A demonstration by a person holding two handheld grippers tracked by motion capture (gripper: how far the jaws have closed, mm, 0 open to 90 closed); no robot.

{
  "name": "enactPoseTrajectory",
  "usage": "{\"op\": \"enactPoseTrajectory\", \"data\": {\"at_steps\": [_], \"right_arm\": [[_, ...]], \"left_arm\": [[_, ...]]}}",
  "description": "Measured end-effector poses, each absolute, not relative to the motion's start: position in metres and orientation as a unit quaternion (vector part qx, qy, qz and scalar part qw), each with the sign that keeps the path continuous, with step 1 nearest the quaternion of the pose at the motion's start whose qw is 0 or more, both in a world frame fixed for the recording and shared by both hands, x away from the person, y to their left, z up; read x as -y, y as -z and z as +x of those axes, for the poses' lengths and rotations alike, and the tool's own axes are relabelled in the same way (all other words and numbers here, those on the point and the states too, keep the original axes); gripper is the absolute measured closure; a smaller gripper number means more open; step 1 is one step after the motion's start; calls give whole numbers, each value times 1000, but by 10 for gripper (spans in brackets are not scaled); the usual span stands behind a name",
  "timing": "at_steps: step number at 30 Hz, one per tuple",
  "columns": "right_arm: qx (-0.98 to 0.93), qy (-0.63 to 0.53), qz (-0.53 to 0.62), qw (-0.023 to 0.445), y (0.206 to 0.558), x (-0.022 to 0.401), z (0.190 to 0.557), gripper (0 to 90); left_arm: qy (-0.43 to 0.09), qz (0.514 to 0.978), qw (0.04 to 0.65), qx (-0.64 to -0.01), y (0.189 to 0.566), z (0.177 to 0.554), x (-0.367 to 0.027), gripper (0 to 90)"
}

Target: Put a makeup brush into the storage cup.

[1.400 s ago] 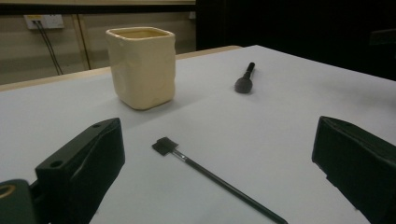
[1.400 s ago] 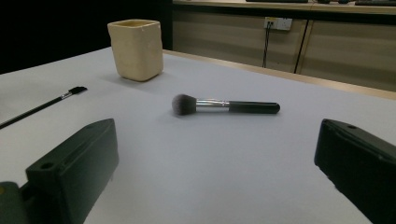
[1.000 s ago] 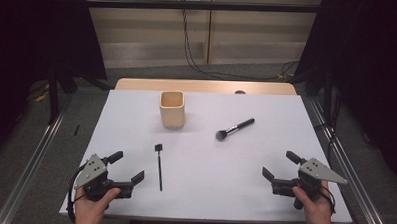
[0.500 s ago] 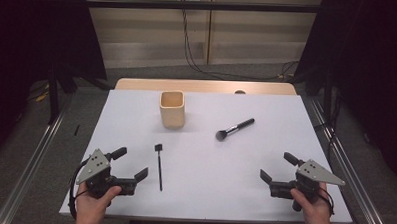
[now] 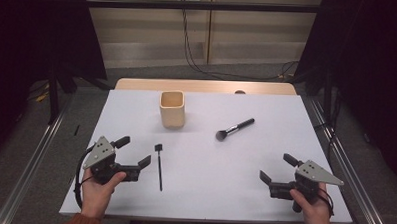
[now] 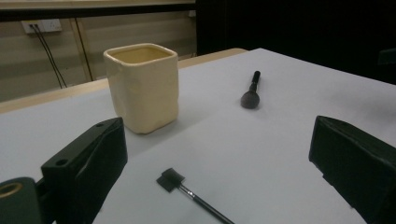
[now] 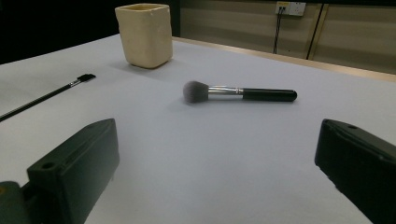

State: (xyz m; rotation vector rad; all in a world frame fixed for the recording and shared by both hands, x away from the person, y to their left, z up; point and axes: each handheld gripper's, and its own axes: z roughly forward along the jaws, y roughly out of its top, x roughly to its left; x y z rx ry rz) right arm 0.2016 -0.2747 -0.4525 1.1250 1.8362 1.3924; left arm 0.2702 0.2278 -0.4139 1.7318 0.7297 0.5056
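1. The white table (image 5: 198, 192) takes up the middle of the high view, with both hand-held grippers near its bottom edge.
2. The cream cup (image 5: 172, 109) stands upright in the upper middle of the frame, mouth open, well apart from both grippers.
3. The left gripper (image 5: 134, 156), at lower left, is released with its jaws wide apart; it holds nothing and touches nothing.
4. The right gripper (image 5: 278, 167), at lower right, is likewise spread wide and empty.
5. The fluffy brush (image 5: 234, 129) lies flat, right of centre, its handle running up and right and its bristles down and left. It sits up and left of the right gripper, which is the nearer one.
6. The thin flat-tipped brush (image 5: 159, 166) lies just right of the left gripper, its long axis running almost straight up the frame, head toward the cup. In the left gripper view the thin brush head (image 6: 170, 179) sits between the jaws, so I judge this the likelier first pick.
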Motion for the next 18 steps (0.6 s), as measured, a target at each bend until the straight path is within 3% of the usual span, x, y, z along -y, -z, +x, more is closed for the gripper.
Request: {"op": "enactPoseTrajectory", "data": {"at_steps": [18], "right_arm": [[-691, -517, 417, 284, 453, 273, 202, 0]], "left_arm": [[-215, 738, 560, -309, 394, 299, -208, 54]]}}
